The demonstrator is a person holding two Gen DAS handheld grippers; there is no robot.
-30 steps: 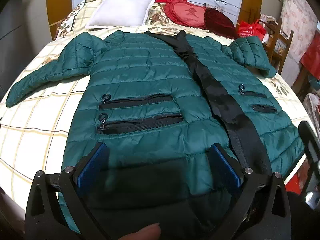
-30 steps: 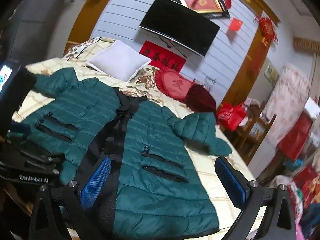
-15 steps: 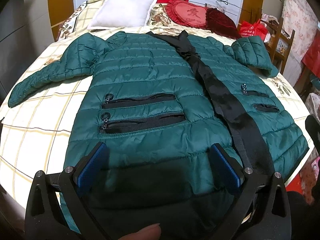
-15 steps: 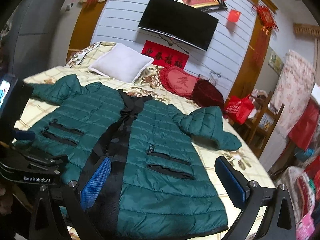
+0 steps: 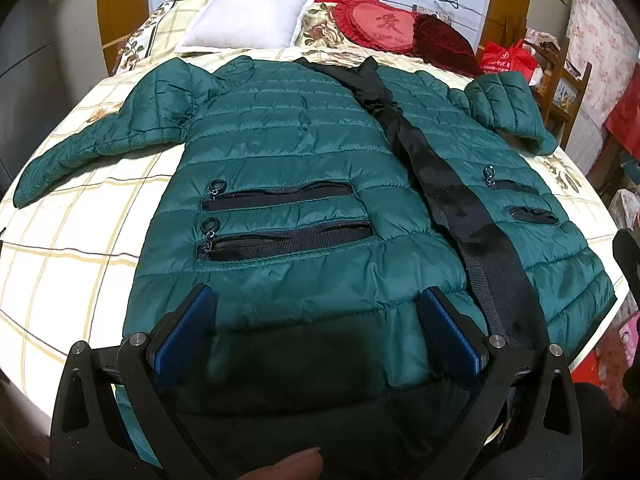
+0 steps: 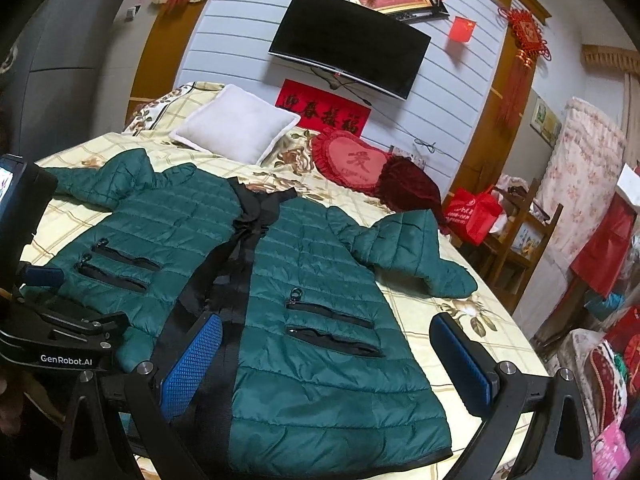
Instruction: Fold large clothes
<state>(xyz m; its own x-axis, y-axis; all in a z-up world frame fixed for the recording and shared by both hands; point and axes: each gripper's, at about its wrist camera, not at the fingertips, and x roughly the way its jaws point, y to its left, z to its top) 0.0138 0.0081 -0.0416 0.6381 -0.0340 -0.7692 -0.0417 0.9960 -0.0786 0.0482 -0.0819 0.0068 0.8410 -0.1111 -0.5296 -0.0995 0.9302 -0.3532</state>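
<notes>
A large dark green quilted jacket (image 5: pixel 288 152) lies flat, front up, on the bed, with a black placket down the middle and black zip pockets on both sides. Its left sleeve (image 5: pixel 92 148) stretches out over the sheet; the right sleeve (image 5: pixel 508 108) is bent near the bed's right edge. My left gripper (image 5: pixel 316 332) hovers open over the hem, nothing between its blue pads. In the right wrist view the same jacket (image 6: pixel 312 264) fills the bed. My right gripper (image 6: pixel 332 360) hangs open above the jacket's right lower half. The left gripper's body (image 6: pixel 60 336) shows at left.
The bed's yellow checked sheet (image 5: pixel 72 248) surrounds the jacket. A white pillow (image 5: pixel 248 16) and red cushions (image 5: pixel 384 28) lie at the head. A red bag (image 6: pixel 472 212) and wooden rack (image 6: pixel 520 232) stand right of the bed. A TV (image 6: pixel 348 44) hangs on the wall.
Both cameras have drifted slightly, the right view tilting up and back. The jacket has not moved and both grippers stay open.
</notes>
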